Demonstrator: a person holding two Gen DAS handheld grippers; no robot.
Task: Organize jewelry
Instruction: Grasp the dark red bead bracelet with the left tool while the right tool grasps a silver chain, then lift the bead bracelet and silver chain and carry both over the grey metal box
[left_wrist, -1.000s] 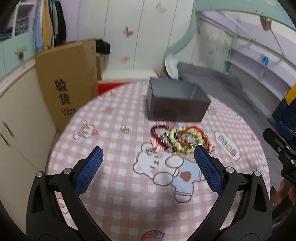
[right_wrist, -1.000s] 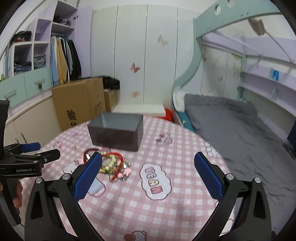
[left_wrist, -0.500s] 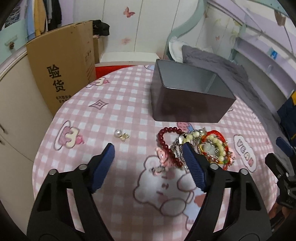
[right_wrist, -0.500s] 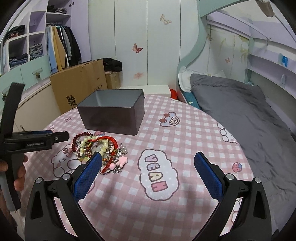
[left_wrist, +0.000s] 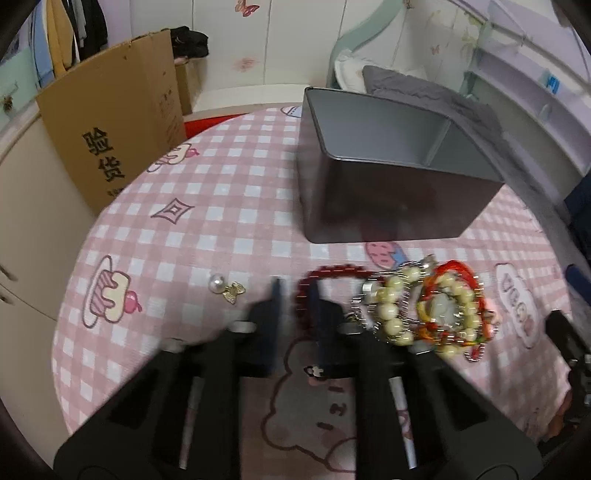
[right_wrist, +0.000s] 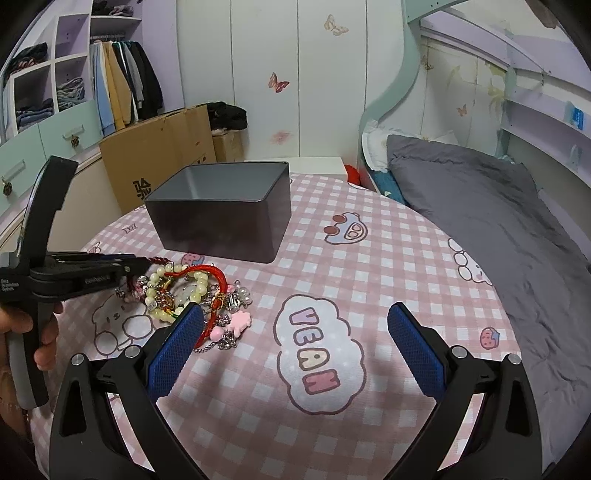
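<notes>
The left gripper (left_wrist: 295, 295) looks clamped on the dark red bead bracelet (left_wrist: 332, 275), though blur hides the contact; light, floppy, best pinched across its strand; beyond its tips stands the grey tin (left_wrist: 388, 177); the right gripper (right_wrist: 295, 332) gapes empty, the tangled jewelry pile (right_wrist: 195, 291) beside its left finger.

A bedroom: bed (right_wrist: 480, 199), hanging clothes (right_wrist: 122, 88), butterfly-decorated wardrobe (right_wrist: 280, 81).

Soft, even indoor light is seen in both views, with faint shadows cast. Strong fisheye bending and dark corners are shown. The left gripper (left_wrist: 295, 295) is smeared by motion blur.
</notes>
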